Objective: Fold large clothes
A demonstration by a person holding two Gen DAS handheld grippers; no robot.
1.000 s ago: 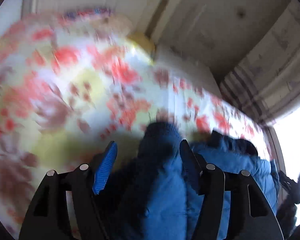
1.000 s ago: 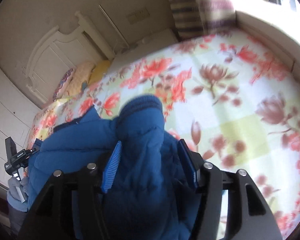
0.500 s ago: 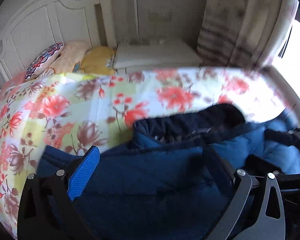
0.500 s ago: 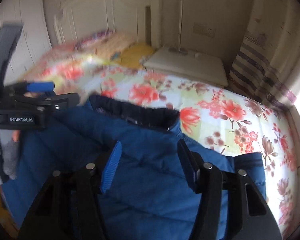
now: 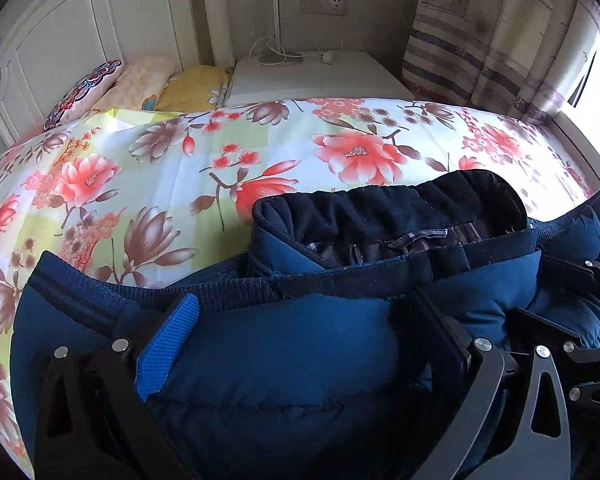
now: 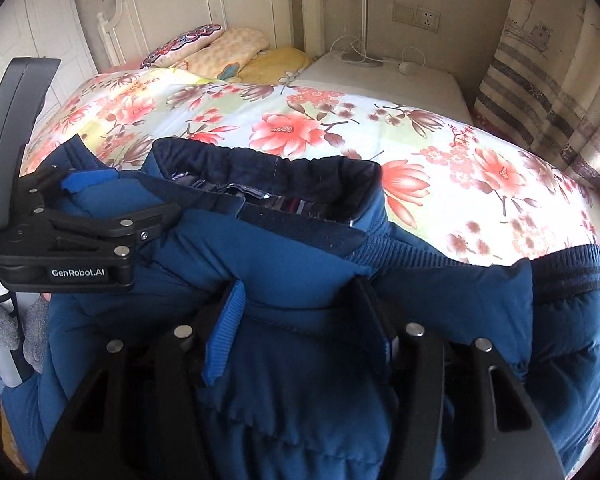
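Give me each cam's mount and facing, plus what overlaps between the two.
Left wrist: rides the left gripper, angled down over the blue puffer jacket toward the headboard; shows its own fingers spread wide with jacket between them, plus part of the right gripper at right.
Right wrist: rides the right gripper, same downward facing; shows its own pads against a jacket fold, the left gripper and a grey-gloved hand at left.
Shared: jacket collar, floral bedspread, pillows, nightstand, curtain.

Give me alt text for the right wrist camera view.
The right tongs pinch a fold of a blue padded jacket lying on a floral bedspread. The left tongs sit open over the jacket's other side; pillows lie by the headboard.
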